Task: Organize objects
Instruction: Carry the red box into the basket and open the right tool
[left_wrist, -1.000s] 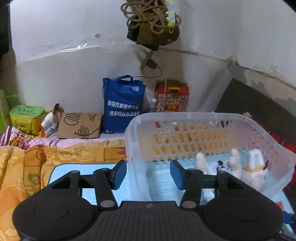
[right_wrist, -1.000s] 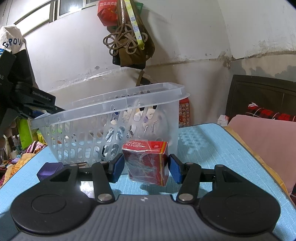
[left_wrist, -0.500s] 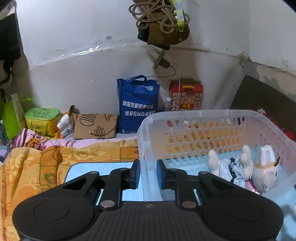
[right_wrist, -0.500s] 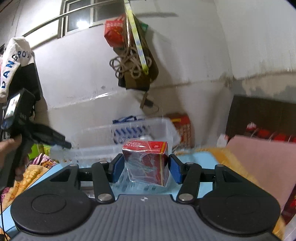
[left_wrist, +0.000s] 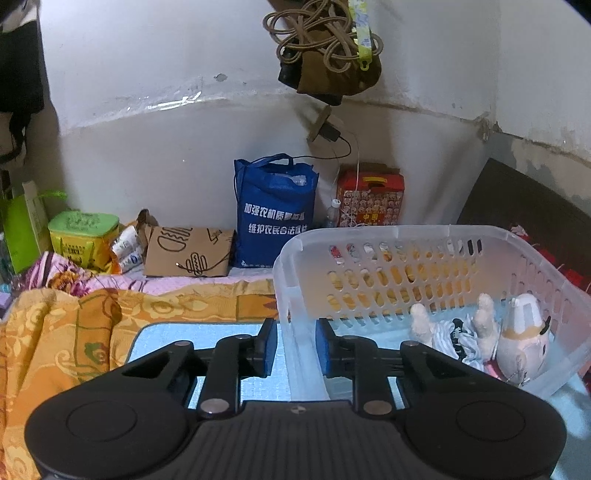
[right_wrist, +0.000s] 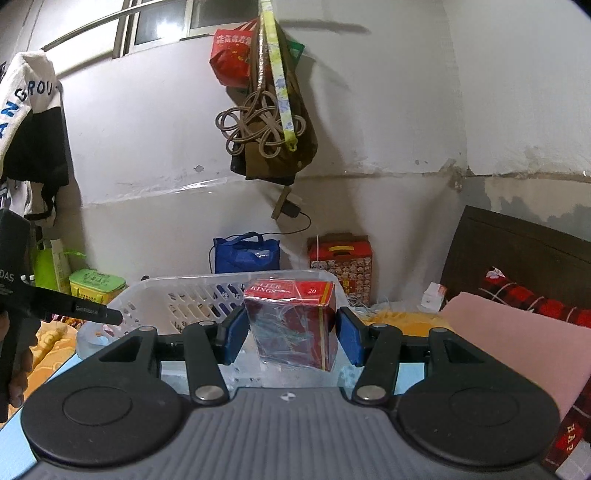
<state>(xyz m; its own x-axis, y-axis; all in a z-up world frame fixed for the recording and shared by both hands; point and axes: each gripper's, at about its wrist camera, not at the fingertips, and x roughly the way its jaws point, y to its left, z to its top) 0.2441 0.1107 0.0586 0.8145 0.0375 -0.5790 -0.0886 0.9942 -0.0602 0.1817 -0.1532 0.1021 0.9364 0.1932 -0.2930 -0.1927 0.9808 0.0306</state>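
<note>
Right wrist view gives us the relation that matters: the red cigarette box (right_wrist: 293, 323) sits upright between the right gripper (right_wrist: 292, 334) pads, and the clear plastic basket (right_wrist: 155, 291) lies just beyond and below it, its open top toward us. We judge the box's long axis to run roughly vertical, so we expect it to go in bottom first once it clears the near rim. The right gripper is pinching the box, both blue pads pressed against its sides, and the box hangs clear of the blue mat (left_wrist: 162, 334).

From the left wrist view, the left gripper (left_wrist: 295, 349) straddles the near corner wall of the basket, one pad outside, one inside. Its jaws have just been closing onto that wall and then eased off a touch; they stand narrow, and we read them as clamped on the thin plastic to steady it. Inside the basket, toward its far right, lie a plush toy (left_wrist: 522, 341) and some striped cloth (left_wrist: 448, 338). The left hand is the nearer to the basket; the right carries the load.
</note>
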